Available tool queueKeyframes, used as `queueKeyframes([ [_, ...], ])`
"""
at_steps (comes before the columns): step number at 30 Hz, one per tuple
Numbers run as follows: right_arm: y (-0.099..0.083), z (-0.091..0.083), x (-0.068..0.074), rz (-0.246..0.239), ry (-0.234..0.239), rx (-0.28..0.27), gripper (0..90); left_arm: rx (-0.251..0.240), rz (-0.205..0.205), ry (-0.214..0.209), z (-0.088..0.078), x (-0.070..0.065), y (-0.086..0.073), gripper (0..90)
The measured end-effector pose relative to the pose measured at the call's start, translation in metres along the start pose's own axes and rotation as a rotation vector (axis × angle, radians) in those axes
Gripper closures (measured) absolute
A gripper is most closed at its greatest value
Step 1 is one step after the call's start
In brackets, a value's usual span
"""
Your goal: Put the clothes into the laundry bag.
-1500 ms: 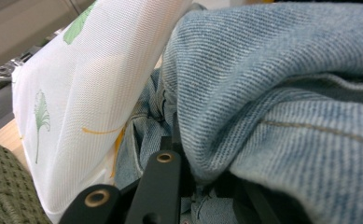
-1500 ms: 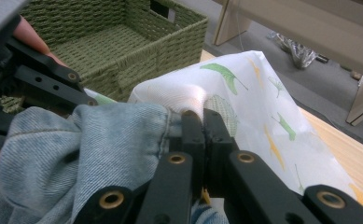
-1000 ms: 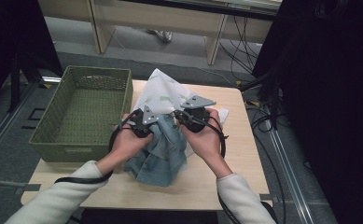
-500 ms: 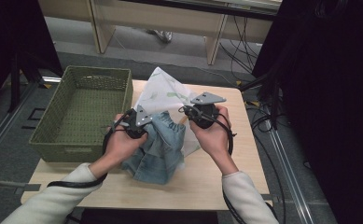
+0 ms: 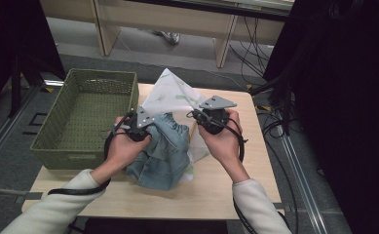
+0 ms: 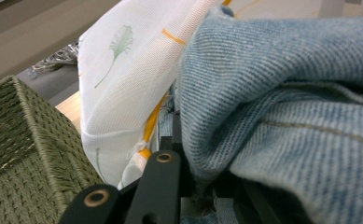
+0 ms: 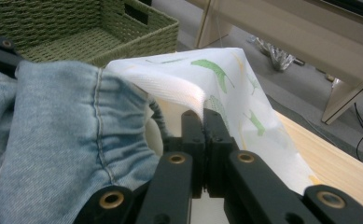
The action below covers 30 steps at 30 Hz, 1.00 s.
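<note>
Grippers (image 5: 138,127) (image 5: 211,117) farther apart, clothes (image 5: 165,151) stretched

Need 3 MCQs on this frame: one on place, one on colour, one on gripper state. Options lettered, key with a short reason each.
1. Where is the woven basket?
A. At the table's left side
B. At the table's right side
C. On the floor under the table

2. What colour is that basket?
A. Red
B. Green
C. White

3. What does the right gripper do?
A. Hangs open above the basket
B. Lies set down on the table
C. Pinches the white leaf-print cloth

Key:
1 A, the high view shows it left of the denim garment.
2 B, its weave is olive green.
3 C, the right gripper view shows the jaws shut on a cloth fold.
</note>
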State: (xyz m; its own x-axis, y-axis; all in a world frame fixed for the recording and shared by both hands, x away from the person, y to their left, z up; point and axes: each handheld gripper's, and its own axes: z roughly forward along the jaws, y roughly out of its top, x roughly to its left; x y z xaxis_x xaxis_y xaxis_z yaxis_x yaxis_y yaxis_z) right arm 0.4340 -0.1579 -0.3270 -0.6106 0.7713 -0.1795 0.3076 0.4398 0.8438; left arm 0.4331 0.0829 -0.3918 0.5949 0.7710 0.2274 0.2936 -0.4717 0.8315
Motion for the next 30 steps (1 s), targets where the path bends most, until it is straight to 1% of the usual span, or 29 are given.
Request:
queueKeyframes([
  [1,0.0,0.0,0.0,0.005,0.004,0.002,90.0,0.002,-0.003,0.002,0.0,0.001,0.0,82.3],
  [3,0.001,-0.001,0.001,-0.008,0.01,0.0,90.0,0.001,-0.005,0.013,0.001,0.0,0.0,82.3],
  [5,0.002,-0.001,0.005,-0.012,0.024,0.001,90.0,0.002,-0.005,0.017,0.005,-0.002,0.0,82.2],
  [6,0.003,-0.001,0.007,-0.012,0.029,0.0,90.0,0.012,0.002,0.013,0.008,-0.004,0.0,82.1],
  [7,0.004,-0.001,0.009,-0.024,0.029,0.001,90.0,0.015,0.003,0.012,0.01,-0.005,0.0,81.9],
  [9,0.003,0.0,0.01,-0.025,0.03,0.007,90.0,0.021,0.012,0.008,0.015,-0.01,0.0,81.4],
  [13,0.001,0.0,0.007,-0.011,0.028,0.013,90.0,0.033,0.024,-0.004,0.025,-0.015,-0.002,79.7],
  [15,0.001,0.0,0.007,-0.014,0.029,0.008,90.0,0.048,0.044,-0.027,0.03,-0.017,-0.003,75.4],
  [17,0.0,0.001,0.007,-0.014,0.032,0.018,90.0,0.048,0.056,-0.043,0.032,-0.019,-0.004,68.5],
  [18,0.0,0.001,0.007,-0.019,0.031,0.019,90.0,0.052,0.067,-0.062,0.033,-0.02,-0.004,63.1],
  [19,-0.001,0.002,0.006,-0.019,0.034,0.021,90.0,0.059,0.066,-0.083,0.031,-0.021,-0.005,56.7],
  [20,-0.001,0.002,0.005,-0.012,0.027,0.025,90.0,0.06,0.07,-0.085,0.029,-0.02,-0.005,50.6],
  [21,-0.002,0.002,0.005,-0.007,0.028,0.026,90.0,0.06,0.093,-0.091,0.024,-0.02,-0.006,47.1],
  [22,-0.002,0.002,0.003,-0.004,0.027,0.029,90.0,0.073,0.11,-0.096,0.021,-0.019,-0.007,40.0],
  [23,-0.002,0.002,0.002,-0.001,0.023,0.029,90.0,0.083,0.121,-0.106,0.017,-0.017,-0.007,35.8],
  [24,-0.002,0.002,0.001,-0.004,0.02,0.028,90.0,0.079,0.121,-0.117,0.012,-0.015,-0.007,33.3],
  [25,-0.002,0.001,0.001,0.007,0.02,0.03,90.0,0.075,0.131,-0.124,0.006,-0.014,-0.007,32.1],
  [27,-0.002,0.002,0.001,0.006,0.018,0.032,90.0,0.069,0.139,-0.141,-0.004,-0.012,-0.008,28.1],
  [29,-0.002,0.003,0.002,0.0,0.017,0.03,90.0,0.068,0.143,-0.171,-0.013,-0.014,-0.011,26.9],
  [30,-0.002,0.003,0.002,0.004,0.019,0.034,90.0,0.07,0.148,-0.193,-0.018,-0.017,-0.013,26.1],
])
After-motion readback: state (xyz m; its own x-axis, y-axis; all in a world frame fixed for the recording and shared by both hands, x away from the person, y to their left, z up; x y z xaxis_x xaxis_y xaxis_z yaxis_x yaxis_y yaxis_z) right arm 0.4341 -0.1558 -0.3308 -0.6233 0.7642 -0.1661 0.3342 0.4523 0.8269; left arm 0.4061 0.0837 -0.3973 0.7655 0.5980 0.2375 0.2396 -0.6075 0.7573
